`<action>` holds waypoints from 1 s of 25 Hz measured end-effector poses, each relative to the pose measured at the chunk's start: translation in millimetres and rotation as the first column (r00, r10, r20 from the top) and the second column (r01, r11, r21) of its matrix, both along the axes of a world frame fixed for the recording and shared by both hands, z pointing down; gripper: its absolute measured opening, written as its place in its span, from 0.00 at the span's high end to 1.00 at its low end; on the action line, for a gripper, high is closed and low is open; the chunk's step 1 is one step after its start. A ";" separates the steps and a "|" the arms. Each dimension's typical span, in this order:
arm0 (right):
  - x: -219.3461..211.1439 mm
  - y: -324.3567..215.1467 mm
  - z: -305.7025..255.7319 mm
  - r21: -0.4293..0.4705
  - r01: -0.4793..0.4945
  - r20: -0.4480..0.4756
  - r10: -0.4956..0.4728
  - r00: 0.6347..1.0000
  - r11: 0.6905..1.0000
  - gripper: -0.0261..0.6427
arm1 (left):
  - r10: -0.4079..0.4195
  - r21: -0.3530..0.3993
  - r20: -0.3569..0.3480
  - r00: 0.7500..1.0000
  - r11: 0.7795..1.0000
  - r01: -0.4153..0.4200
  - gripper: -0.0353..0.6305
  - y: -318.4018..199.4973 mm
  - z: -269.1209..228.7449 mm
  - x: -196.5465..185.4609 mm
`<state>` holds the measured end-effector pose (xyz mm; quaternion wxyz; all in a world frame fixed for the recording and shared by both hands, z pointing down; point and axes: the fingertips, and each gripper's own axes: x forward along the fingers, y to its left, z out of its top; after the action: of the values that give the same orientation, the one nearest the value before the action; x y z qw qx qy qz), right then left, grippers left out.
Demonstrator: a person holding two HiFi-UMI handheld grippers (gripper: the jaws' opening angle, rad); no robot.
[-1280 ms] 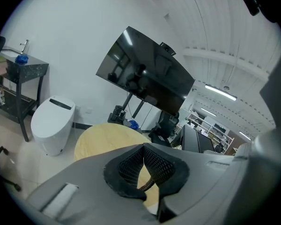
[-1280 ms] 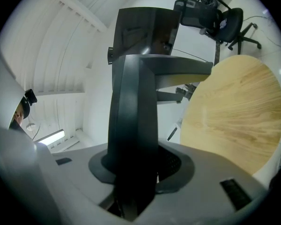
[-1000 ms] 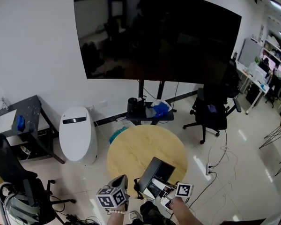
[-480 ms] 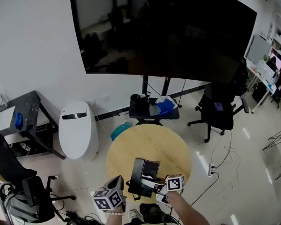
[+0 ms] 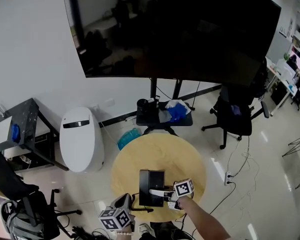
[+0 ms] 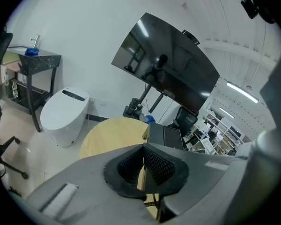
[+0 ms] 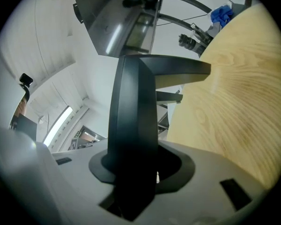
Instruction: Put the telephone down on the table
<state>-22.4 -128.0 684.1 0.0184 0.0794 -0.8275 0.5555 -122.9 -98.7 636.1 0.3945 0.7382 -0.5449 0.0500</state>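
2 grippers show at the bottom of the head view, and the only print to be seen is the black-and-white square markers on their cubes. The right gripper (image 5: 159, 193) has its jaws clamped on the near end of the black telephone (image 5: 151, 183). The telephone lies flat and lengthwise over the near part of the round wooden desk (image 5: 160, 154). I cannot tell whether its underside touches the wood. Its top is too dark and small to show keys or a maker's name.

In the right gripper view the telephone (image 7: 133, 111) is seen edge-on. It fills the gap of the right gripper (image 7: 131, 172) and covers the pads, with the desk (image 7: 234, 116) tilted along the right side.

The left gripper (image 5: 127, 201) sits just off the desk's near-left rim, its cube cut by the lower edge. In its own view the left gripper (image 6: 143, 161) has its jaws together at the tips. A bit of coiled cord shows low between them, but whether it is pinched is unclear. Beyond them are the telephone (image 6: 166, 136) and the desk (image 6: 107, 135).

The person's arm (image 5: 205, 221) runs out of the picture. The big dark screen (image 5: 175, 29) shows only dim reflections.
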 end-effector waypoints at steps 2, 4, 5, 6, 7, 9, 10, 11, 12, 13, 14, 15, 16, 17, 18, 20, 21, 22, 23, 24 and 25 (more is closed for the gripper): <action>10.5 -9.8 12.8 0.005 0.002 -0.035 -0.002 0.999 1.000 0.71 | 0.011 -0.012 -0.002 1.000 1.000 -0.011 0.97 -1.5 4.8 7.0; 18.7 -16.9 22.1 0.006 0.007 -0.056 -0.007 0.998 1.000 0.71 | 0.021 -0.024 -0.002 1.000 0.999 -0.021 0.97 -4.0 9.3 12.5; 21.8 -19.1 26.3 0.005 0.014 -0.061 -0.013 0.998 1.000 0.71 | 0.025 -0.029 -0.001 1.000 0.999 -0.025 0.97 -5.5 11.3 14.3; 24.2 -20.6 30.1 0.003 0.023 -0.064 -0.022 0.998 1.000 0.71 | 0.028 -0.033 0.001 1.000 0.999 -0.028 0.97 -7.0 12.9 15.6; 26.3 -21.3 33.6 -0.002 0.032 -0.064 -0.032 0.997 0.999 0.71 | 0.030 -0.036 0.002 1.000 0.999 -0.030 0.97 -8.7 13.9 17.0; 29.6 -20.6 39.3 -0.024 0.052 -0.053 -0.053 0.997 0.998 0.71 | 0.033 -0.041 0.003 0.999 0.999 -0.033 0.97 -11.9 14.5 19.9; 30.6 -19.6 41.6 -0.037 0.062 -0.042 -0.064 0.997 0.997 0.71 | 0.035 -0.043 0.005 0.999 0.998 -0.035 0.97 -13.5 14.6 21.0; 31.0 -18.7 43.7 -0.048 0.073 -0.033 -0.075 0.997 0.996 0.71 | 0.037 -0.045 0.008 0.999 0.998 -0.036 0.97 -14.9 14.9 21.4; 30.9 -18.2 46.2 -0.053 0.082 -0.031 -0.084 0.996 0.995 0.71 | 0.036 -0.047 0.010 0.999 0.998 -0.036 0.97 -16.3 15.6 21.0; 30.8 -18.4 49.2 -0.053 0.088 -0.036 -0.090 0.995 0.995 0.71 | 0.035 -0.049 0.012 0.999 0.998 -0.034 0.97 -17.7 16.4 20.3; 30.8 -19.1 52.5 -0.052 0.091 -0.046 -0.094 0.995 0.994 0.71 | 0.033 -0.051 0.014 0.999 0.998 -0.032 0.97 -18.9 17.1 19.6; 31.1 -19.9 55.4 -0.051 0.093 -0.054 -0.095 0.994 0.994 0.71 | 0.032 -0.052 0.015 0.999 0.998 -0.031 0.97 -19.9 17.9 19.1; 31.3 -20.7 57.7 -0.052 0.094 -0.059 -0.097 0.994 0.994 0.71 | 0.031 -0.053 0.017 0.999 0.998 -0.030 0.97 -20.7 18.4 19.0; 31.4 -21.4 59.2 -0.050 0.096 -0.061 -0.099 0.993 0.994 0.71 | 0.031 -0.054 0.018 0.999 0.998 -0.030 0.97 -21.6 18.7 19.1; 31.0 -22.1 60.5 -0.046 0.098 -0.062 -0.101 0.993 0.994 0.71 | 0.030 -0.055 0.020 0.999 0.998 -0.029 0.97 -22.6 19.0 19.3; 29.8 -23.4 63.1 -0.036 0.103 -0.067 -0.105 0.992 0.994 0.71 | 0.032 -0.057 0.020 0.999 0.998 -0.031 0.97 -24.4 19.4 20.6; 29.7 -23.7 64.8 -0.034 0.105 -0.072 -0.107 0.992 0.994 0.71 | 0.034 -0.059 0.020 0.999 0.998 -0.033 0.97 -24.9 19.7 21.9; 30.1 -24.0 66.9 -0.034 0.106 -0.077 -0.108 0.991 0.994 0.71 | 0.037 -0.062 0.021 0.999 0.997 -0.036 0.97 -25.2 20.0 23.4; 31.2 -24.4 69.3 -0.032 0.106 -0.083 -0.108 0.991 0.994 0.71 | 0.039 -0.064 0.021 0.999 0.997 -0.038 0.97 -25.5 20.3 24.9; 32.6 -24.7 71.9 -0.028 0.106 -0.090 -0.108 0.990 0.994 0.71 | 0.041 -0.066 0.020 0.999 0.997 -0.039 0.97 -25.8 20.7 26.3; 34.0 -24.8 74.6 -0.025 0.106 -0.096 -0.108 0.990 0.994 0.71 | 0.042 -0.067 0.020 0.999 0.997 -0.040 0.97 -26.2 21.3 27.3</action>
<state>11.5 -152.8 758.7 0.0892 0.0618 -0.8232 0.5573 -95.6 -124.9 657.3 0.4119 0.7352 -0.5318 0.0842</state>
